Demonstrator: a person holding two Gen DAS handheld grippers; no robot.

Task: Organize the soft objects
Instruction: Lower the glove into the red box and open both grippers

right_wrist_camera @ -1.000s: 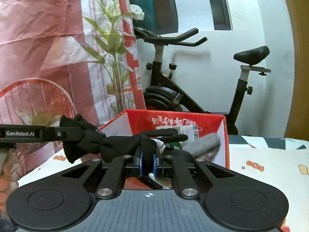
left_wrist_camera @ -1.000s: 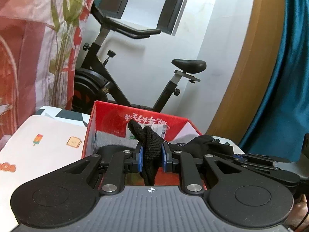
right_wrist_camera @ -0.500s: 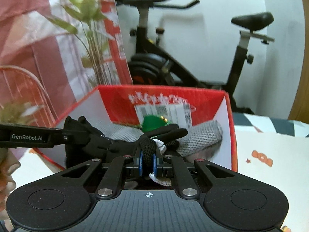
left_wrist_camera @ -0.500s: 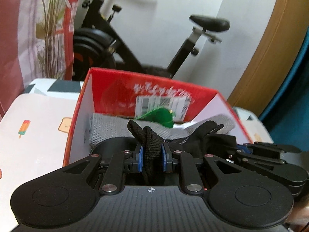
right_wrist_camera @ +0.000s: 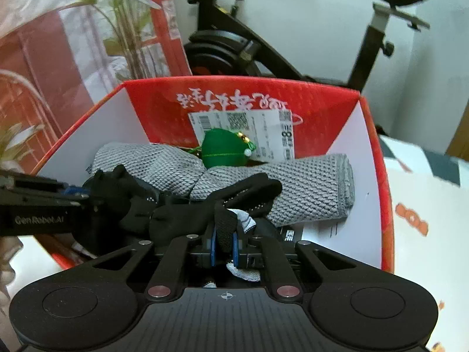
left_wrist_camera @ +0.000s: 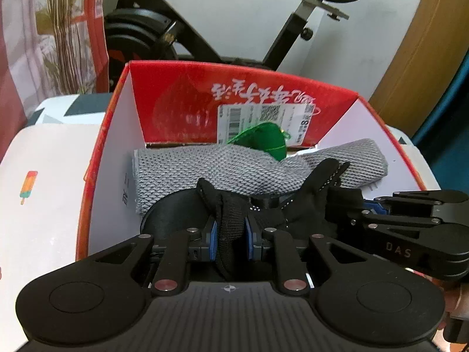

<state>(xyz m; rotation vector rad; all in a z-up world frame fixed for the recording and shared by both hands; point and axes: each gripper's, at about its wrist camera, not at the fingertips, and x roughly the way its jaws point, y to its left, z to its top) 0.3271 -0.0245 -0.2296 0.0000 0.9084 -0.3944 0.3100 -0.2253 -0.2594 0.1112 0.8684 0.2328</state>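
Observation:
A black glove (left_wrist_camera: 231,208) (right_wrist_camera: 187,205) is stretched between both grippers, inside the near end of a red cardboard box (left_wrist_camera: 176,88) (right_wrist_camera: 164,102). My left gripper (left_wrist_camera: 230,239) is shut on one end of it. My right gripper (right_wrist_camera: 224,248) is shut on the other end and shows in the left wrist view (left_wrist_camera: 410,223). The box holds a grey knitted cloth (left_wrist_camera: 222,167) (right_wrist_camera: 307,182) and a green plush toy (left_wrist_camera: 263,140) (right_wrist_camera: 224,149) at the back. A bit of white fabric (right_wrist_camera: 244,220) shows by the right gripper.
The box stands on a white table cover with cartoon prints (left_wrist_camera: 44,176) (right_wrist_camera: 425,205). An exercise bike (left_wrist_camera: 205,23) (right_wrist_camera: 263,47) stands behind the table. A red patterned curtain and a plant (right_wrist_camera: 88,44) are on the left, and a teal curtain (left_wrist_camera: 457,102) is on the right.
Both grippers have moved forward and down with the black glove, from above the box's near edge into the box. Both stay shut on it.

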